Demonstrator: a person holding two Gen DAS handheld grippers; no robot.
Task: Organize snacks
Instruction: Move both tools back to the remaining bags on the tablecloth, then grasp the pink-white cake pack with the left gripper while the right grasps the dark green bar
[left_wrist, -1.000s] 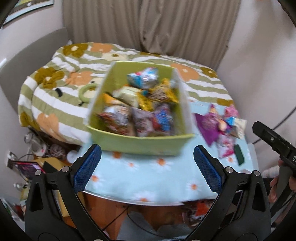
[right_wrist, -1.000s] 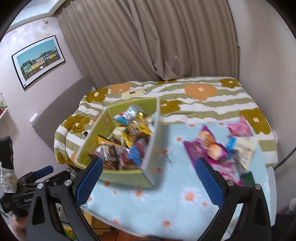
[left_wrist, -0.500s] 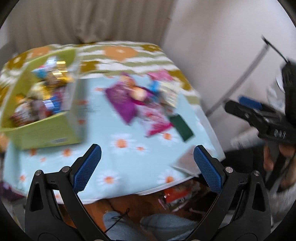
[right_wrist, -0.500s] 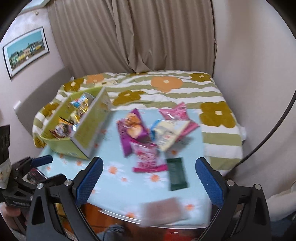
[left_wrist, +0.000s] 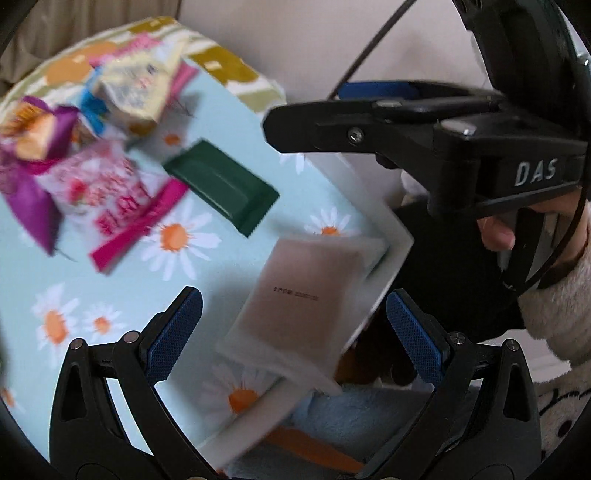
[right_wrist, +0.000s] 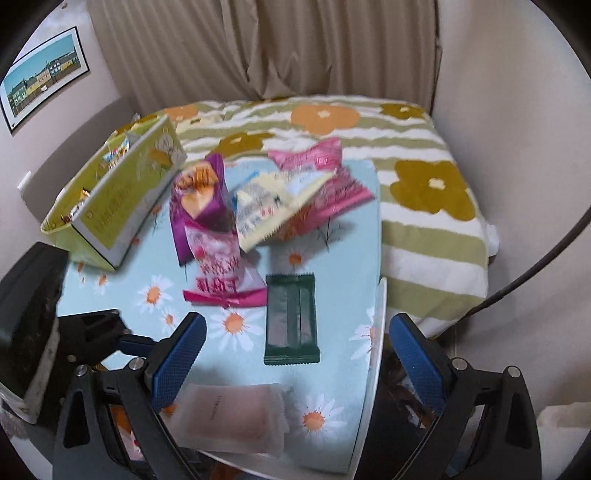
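Nearest the left gripper (left_wrist: 293, 330), whose jaws stand wide open and empty, lies a frosted pouch (left_wrist: 299, 295) at the counter (right_wrist: 332, 369) corner, one end overhanging the edge. It looks light, thin and limp, likely slick; the overhanging end seems the easiest place to pinch, since the flat middle offers little to bite. The right gripper (right_wrist: 295, 354) is likewise spread wide, holding nothing, just above the same pouch. Beyond it a dark green bar (right_wrist: 291, 319) lies flat, stiffer by the look of it. Further on, a heap of crinkly packets (right_wrist: 258, 199) overlaps. Farthest left stands the green box (right_wrist: 122, 199), already holding snacks.
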